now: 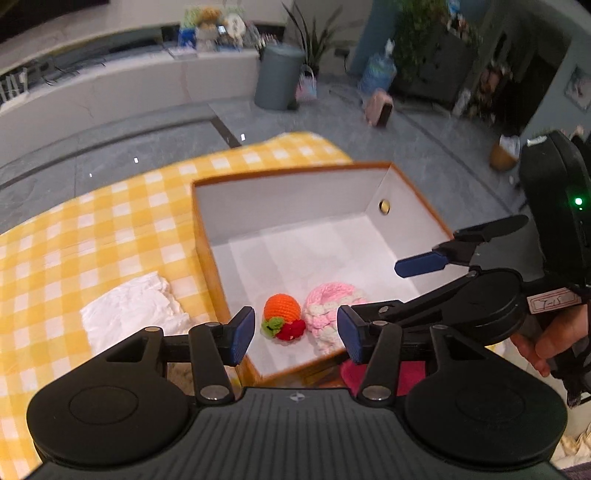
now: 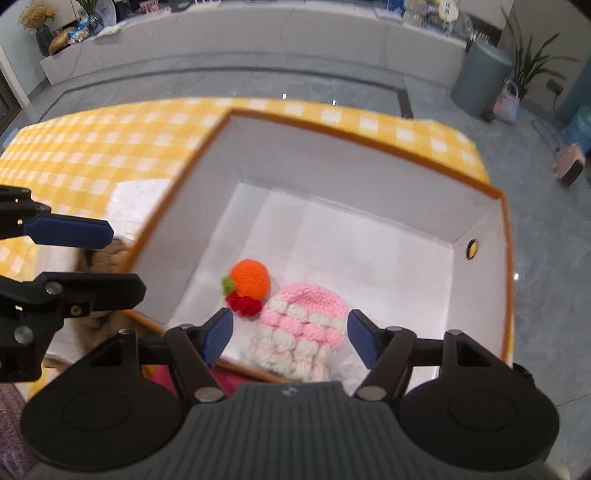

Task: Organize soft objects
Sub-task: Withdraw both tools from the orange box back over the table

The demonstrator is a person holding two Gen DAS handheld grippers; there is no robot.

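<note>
Hovering over box [image 2: 373,146], left claw [image 1: 295,334] wide, right claw [image 2: 290,338] wide, both empty

A home living rm: grey tiled floor [image 2: 332,79], long low white bench [image 1: 122,88] w/ soft toys [image 1: 208,26] on top, potted plants [image 1: 314,40], grey bin [image 1: 277,77], table under yellow checked cloth [image 1: 92,229].

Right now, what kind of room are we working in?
Probably a home living room: a long low white cabinet holding stuffed toys, potted plants on a grey tiled floor, and a table with a yellow checked cloth.
</note>
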